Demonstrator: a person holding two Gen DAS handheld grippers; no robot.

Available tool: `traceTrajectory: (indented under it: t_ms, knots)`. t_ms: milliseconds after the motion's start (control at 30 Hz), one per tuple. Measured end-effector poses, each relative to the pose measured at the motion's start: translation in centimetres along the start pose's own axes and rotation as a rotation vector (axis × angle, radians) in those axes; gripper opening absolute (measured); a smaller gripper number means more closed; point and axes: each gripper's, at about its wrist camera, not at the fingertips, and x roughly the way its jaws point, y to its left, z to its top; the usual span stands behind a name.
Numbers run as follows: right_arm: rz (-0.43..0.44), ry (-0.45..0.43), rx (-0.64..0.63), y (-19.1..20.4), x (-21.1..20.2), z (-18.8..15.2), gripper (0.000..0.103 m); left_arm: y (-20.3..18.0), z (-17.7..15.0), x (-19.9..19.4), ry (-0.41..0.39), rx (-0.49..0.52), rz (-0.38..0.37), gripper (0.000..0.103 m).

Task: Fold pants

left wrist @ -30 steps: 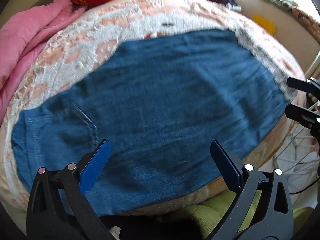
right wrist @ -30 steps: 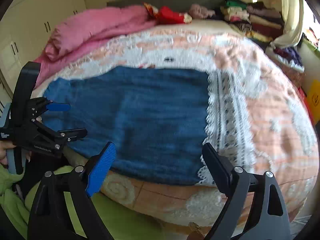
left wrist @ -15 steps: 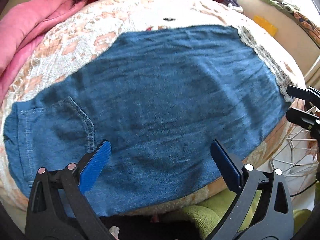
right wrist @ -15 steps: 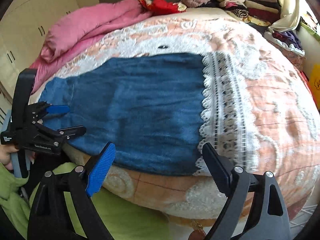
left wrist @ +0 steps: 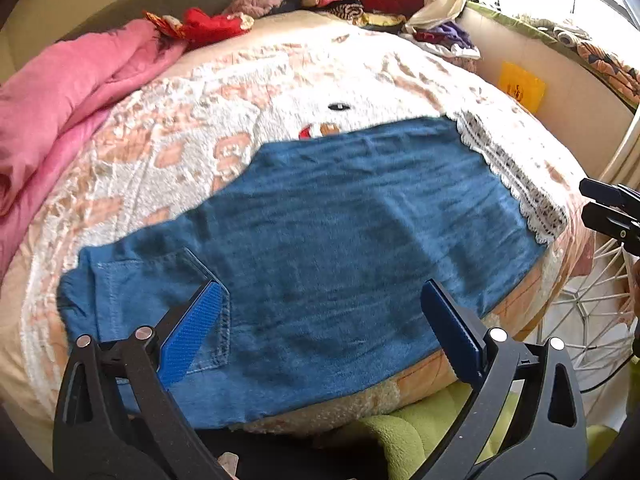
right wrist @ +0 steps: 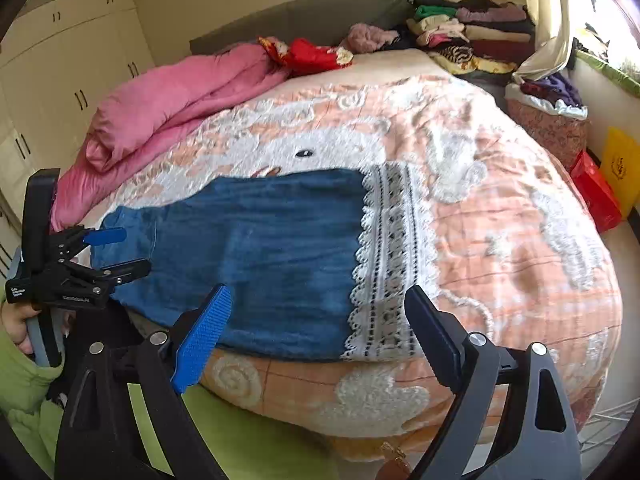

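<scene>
Blue denim pants [left wrist: 328, 248] lie flat along the near edge of the bed, waist and back pocket [left wrist: 160, 292] to the left, white lace hem [left wrist: 516, 184] to the right. They also show in the right wrist view [right wrist: 272, 252], with the lace hem [right wrist: 392, 256]. My left gripper [left wrist: 324, 332] is open and empty, above the near edge of the pants by the pocket; it shows in the right wrist view [right wrist: 114, 252]. My right gripper [right wrist: 316, 340] is open and empty, in front of the hem end; it shows in the left wrist view [left wrist: 600, 208].
A peach and white quilt [right wrist: 500, 208] covers the bed. A pink duvet [right wrist: 168, 108] lies at the far left, folded clothes [right wrist: 460, 32] at the head. A white wire basket [left wrist: 592, 312] stands right of the bed. Bags [right wrist: 600, 188] sit on the floor by the window wall.
Both grippers have drawn back and tilted up from the bed, so the pants look smaller and more of the room shows. Both stay open. The pants have not moved.
</scene>
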Motion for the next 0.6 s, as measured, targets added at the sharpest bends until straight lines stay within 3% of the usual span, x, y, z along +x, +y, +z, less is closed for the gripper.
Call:
traceTrajectory:
  t_ms: [600]
  knots:
    - [-0.033, -0.118, 0.018, -1.5, -4.7, 1.1, 0.088, -0.9, 6.6, -3.9, -0.144, 0.043, -0.063, 0.093]
